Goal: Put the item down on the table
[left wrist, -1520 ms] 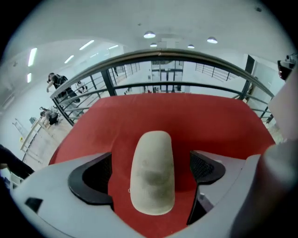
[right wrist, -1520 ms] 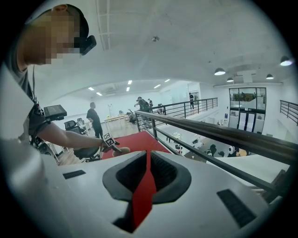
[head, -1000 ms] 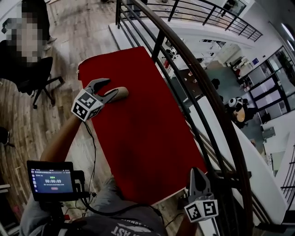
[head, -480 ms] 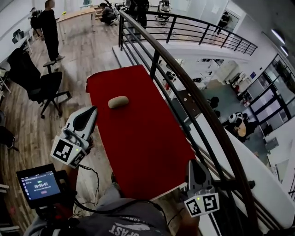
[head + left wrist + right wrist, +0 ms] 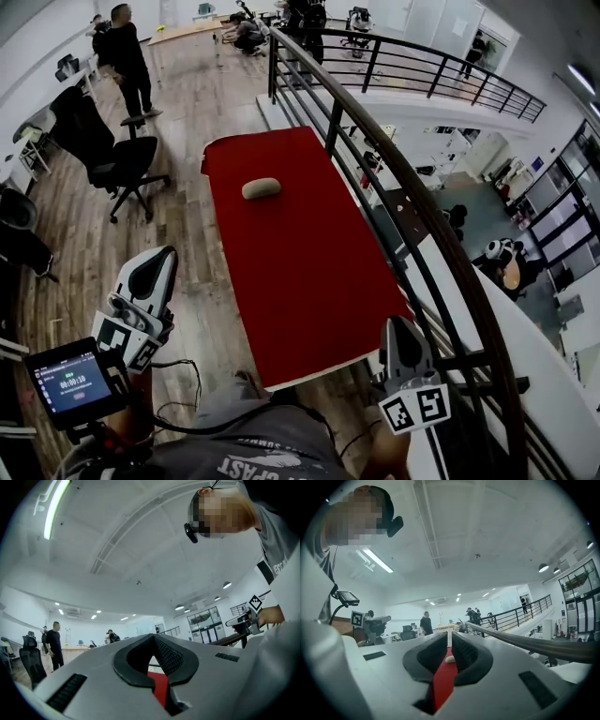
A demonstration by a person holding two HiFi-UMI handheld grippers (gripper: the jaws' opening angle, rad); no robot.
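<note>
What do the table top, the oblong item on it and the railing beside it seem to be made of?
Table top: matte red with no glare, so probably cloth or felt; a painted board is possible.
Item: beige, rounded, dull; material unclear.
Railing: black, with slim bars and a smooth rail showing a faint sheen; likely painted metal.
</note>
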